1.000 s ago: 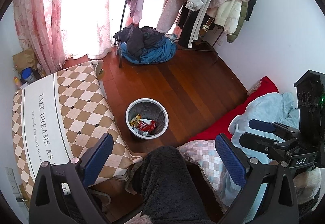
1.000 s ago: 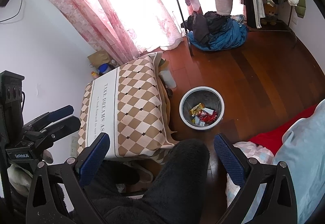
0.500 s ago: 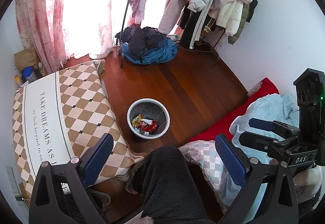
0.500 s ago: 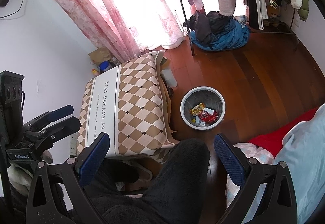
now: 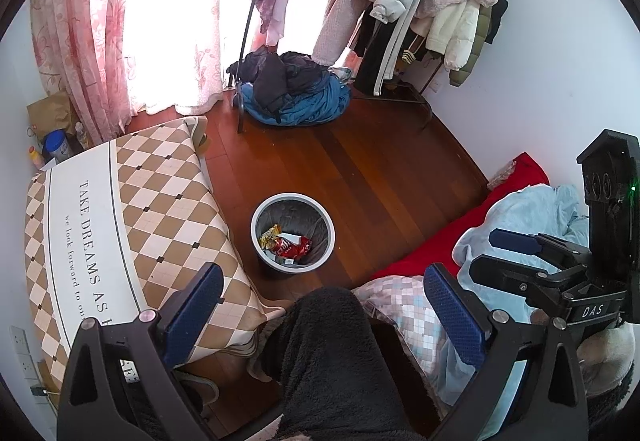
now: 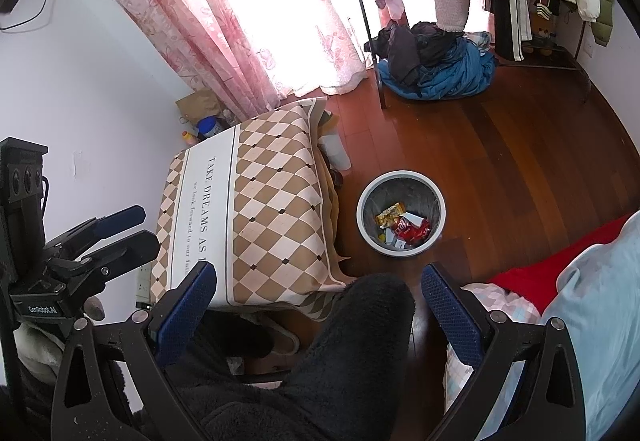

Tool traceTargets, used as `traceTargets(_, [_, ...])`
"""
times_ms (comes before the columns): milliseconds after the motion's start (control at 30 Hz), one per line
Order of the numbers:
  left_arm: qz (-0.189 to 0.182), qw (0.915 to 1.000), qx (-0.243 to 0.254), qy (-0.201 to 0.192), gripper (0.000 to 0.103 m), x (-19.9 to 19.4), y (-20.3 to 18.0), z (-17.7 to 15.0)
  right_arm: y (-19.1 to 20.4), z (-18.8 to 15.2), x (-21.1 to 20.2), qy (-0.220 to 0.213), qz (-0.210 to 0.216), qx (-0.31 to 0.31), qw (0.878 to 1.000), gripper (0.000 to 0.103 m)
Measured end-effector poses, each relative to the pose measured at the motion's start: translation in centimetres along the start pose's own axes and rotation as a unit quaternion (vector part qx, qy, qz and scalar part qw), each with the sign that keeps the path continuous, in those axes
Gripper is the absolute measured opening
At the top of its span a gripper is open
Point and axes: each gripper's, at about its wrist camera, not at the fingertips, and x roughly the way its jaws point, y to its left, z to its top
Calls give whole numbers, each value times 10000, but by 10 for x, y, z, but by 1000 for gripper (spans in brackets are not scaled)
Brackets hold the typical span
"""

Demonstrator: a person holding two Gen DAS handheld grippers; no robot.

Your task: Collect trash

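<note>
Floor under knee (image 5: 332, 353) hidden.

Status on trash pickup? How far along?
Done: wrappers already lie in the bin on the floor. In hand: nothing; the left gripper and right gripper are both open and empty, held above the person's lap. Left: no loose trash shows on the visible floor or the table cover, so it looks close to finished.

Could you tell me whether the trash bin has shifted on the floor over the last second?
No. The trash bin keeps its place beside the checkered table cover; the slight change in framing comes from the cameras, and both tongs are open and empty.
</note>
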Motion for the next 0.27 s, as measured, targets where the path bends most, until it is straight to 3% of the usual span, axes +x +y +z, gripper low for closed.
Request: traceTargets(267, [-68, 10000, -64, -21, 103, 1, -1, 0, 0, 0, 0, 6, -2, -6, 10000, 103])
